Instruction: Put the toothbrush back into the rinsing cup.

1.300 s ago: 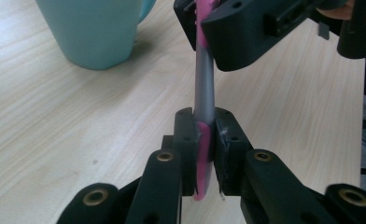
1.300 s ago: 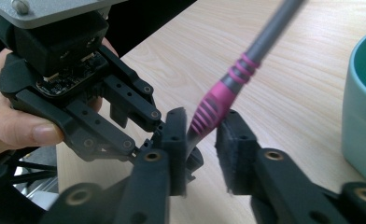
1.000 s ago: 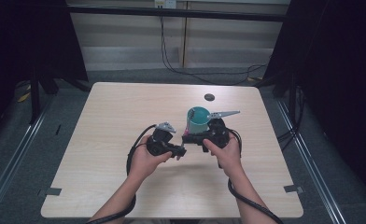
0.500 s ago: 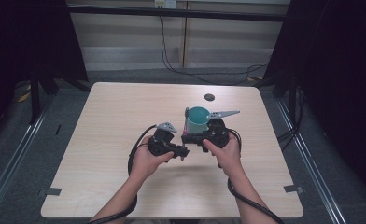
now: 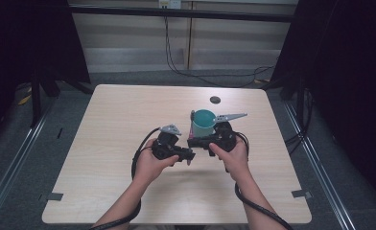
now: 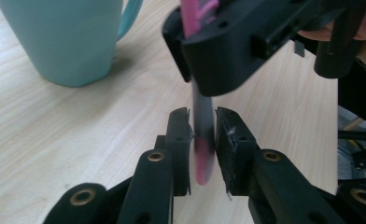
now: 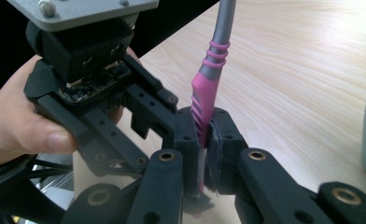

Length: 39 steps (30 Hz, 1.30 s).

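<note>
Pink-and-grey toothbrush (image 7: 208,88) held upright at frame centre, just left of the teal mug (image 5: 204,123), off the table (image 5: 104,143). Both tongs on it at once. Right gripper (image 7: 202,140) clenched on the ribbed pink grip section, grey neck rising to top of frame in right gripper view. Left gripper (image 6: 202,135) closed around the lower grey-pink handle end; pads look touching or nearly so, blur there, so firm pinch not certain. In high view left gripper (image 5: 188,156) sits lower centre-left, right gripper (image 5: 192,142) just above it beside the mug.

Handling judgement: light, stiff plastic stick, no sag expected. Smooth grey parts likely slippery; ribbed rubbery pink section is the best hold. Thin and long, so prone to pivoting in a single pinch; keep pads square across the flat of the handle. Not fragile. Bristle head hard to make out. Mug likely ceramic, heavier, steady, handle toward upper right in left gripper view.
</note>
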Each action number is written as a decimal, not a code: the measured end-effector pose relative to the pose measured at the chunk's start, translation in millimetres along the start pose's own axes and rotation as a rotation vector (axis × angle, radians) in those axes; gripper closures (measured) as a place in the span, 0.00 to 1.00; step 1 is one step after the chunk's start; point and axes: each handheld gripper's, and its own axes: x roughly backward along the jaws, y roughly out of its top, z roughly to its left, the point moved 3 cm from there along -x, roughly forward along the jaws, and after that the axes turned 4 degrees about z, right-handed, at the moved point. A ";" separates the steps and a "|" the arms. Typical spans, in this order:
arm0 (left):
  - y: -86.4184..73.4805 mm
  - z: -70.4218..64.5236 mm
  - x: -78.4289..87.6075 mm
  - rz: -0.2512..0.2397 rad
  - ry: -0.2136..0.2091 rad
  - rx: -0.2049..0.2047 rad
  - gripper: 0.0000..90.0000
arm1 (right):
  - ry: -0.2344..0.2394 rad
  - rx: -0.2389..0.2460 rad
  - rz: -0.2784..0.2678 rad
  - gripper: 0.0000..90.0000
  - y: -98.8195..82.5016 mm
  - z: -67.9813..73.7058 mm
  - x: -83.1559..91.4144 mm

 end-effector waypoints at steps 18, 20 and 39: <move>4.6 -1.8 3.9 0.004 0.028 -0.002 0.91 | -0.012 -0.059 -0.074 0.69 1.3 -3.2 5.1; 4.6 -1.3 3.9 0.005 0.025 0.005 0.91 | -0.020 -0.052 -0.086 0.68 3.6 -3.1 7.3; 1.6 -3.8 -2.7 0.002 0.005 0.008 0.91 | -0.016 -0.052 -0.143 0.90 18.3 -1.7 14.1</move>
